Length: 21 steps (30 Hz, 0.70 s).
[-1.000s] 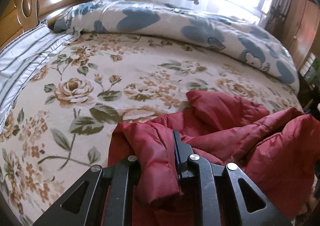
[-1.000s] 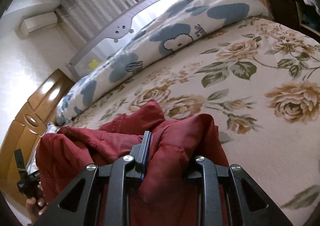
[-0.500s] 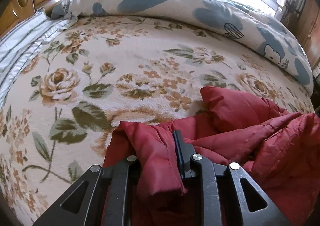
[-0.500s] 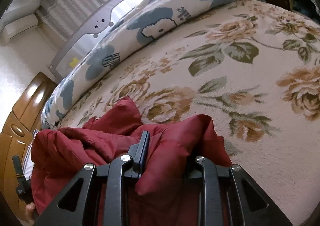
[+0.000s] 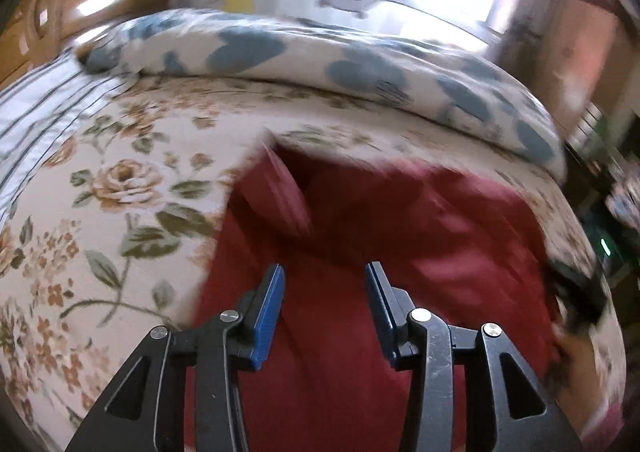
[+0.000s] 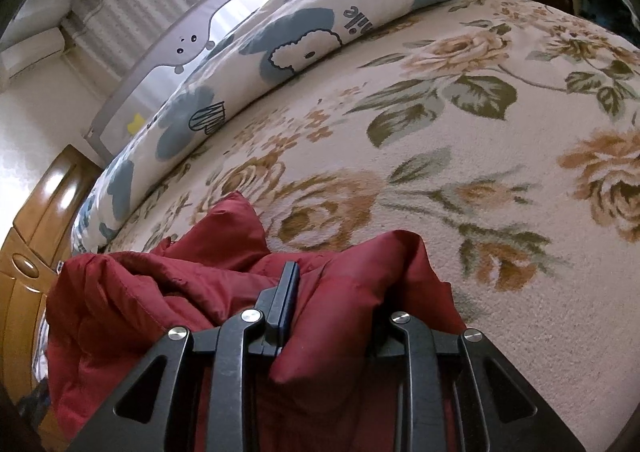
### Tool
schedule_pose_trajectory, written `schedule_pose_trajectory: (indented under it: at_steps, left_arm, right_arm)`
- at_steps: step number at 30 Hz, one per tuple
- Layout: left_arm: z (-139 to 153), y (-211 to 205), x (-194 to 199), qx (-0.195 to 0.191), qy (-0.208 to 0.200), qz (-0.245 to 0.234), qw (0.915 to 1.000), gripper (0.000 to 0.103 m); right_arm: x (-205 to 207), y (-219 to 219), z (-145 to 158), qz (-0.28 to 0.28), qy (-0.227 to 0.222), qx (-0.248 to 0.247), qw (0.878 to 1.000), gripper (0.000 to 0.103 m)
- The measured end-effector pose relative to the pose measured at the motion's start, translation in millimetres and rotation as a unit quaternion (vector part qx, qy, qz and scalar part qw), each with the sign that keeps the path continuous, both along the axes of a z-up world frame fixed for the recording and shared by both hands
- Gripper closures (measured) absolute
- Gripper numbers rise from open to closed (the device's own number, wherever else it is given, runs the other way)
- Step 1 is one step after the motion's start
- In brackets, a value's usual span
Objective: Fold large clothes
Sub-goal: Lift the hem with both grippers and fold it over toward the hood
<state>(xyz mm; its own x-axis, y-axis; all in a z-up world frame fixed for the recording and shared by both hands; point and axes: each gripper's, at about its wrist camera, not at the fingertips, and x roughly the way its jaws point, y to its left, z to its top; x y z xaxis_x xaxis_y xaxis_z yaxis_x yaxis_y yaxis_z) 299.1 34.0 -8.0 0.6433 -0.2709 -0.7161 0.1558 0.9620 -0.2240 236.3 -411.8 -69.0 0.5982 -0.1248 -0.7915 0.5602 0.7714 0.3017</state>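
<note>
My left tongs (image 5: 324, 308) just opened, empty above red jacket (image 5: 360, 252); right tongs (image 6: 332, 304) clamp jacket fold at 6 o'clock on floral bedspread (image 6: 480, 172).

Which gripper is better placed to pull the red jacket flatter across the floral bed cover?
Right. The right gripper is clamped on a fold of the red jacket; the left gripper has just been opening, with nothing pinched between its blue pads.

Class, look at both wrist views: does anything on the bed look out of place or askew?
Yes. The red jacket lies crumpled in uneven folds on the floral bedspread, and only the right hand-held gripper pinches it.
</note>
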Motion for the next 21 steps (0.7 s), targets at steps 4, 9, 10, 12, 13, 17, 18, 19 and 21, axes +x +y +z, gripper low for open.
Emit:
schedule_pose_trajectory:
  at_steps: [4,9,10,12,13,17,18,19,21]
  left_arm:
    - [-15.9,-32.6,-33.8,0.016,0.016,-0.071,0.9972,0.060]
    - [-41.9,-50.8,-30.2,0.090,0.013,-0.056,0.9943,0.056]
    - [-48.1,-50.6,-24.6,0.101,0.016,-0.048,0.9935,0.056]
    - [-55.6,-48.0,-15.1,0.103,0.022,-0.041,0.9936,0.056]
    - [-56.0,-48.3,-12.9,0.103,0.021,-0.038,0.9937,0.056]
    - [-55.6,-52.7,-7.1,0.118,0.016,-0.032,0.9924,0.056]
    - [-55.6,-53.0,-7.2,0.122,0.015,-0.032,0.9919,0.056]
    - [-55.9,-56.4,-6.9,0.125,0.014,-0.032,0.9915,0.056]
    - [-55.6,-62.9,-5.8,0.130,0.015,-0.032,0.9909,0.056]
  right_arm:
    - [1.3,1.7,1.8,0.003,0.002,-0.004,1.000,0.077]
    - [-6.4,4.7,17.8,0.008,-0.009,0.004,1.000,0.069]
    - [-10.2,6.9,24.5,0.010,-0.017,0.005,1.000,0.064]
    - [-26.3,18.0,48.3,0.019,-0.050,-0.002,0.999,0.053]
    - [-34.7,26.2,60.0,0.025,-0.062,-0.015,0.998,0.044]
    - [-51.7,77.1,88.0,0.104,-0.072,-0.071,0.989,0.033]
    - [-49.4,92.6,87.0,0.135,-0.057,-0.080,0.986,0.033]
    - [-45.8,105.7,83.2,0.162,-0.041,-0.085,0.982,0.033]
    - [-33.2,132.1,68.3,0.219,0.006,-0.103,0.970,0.033]
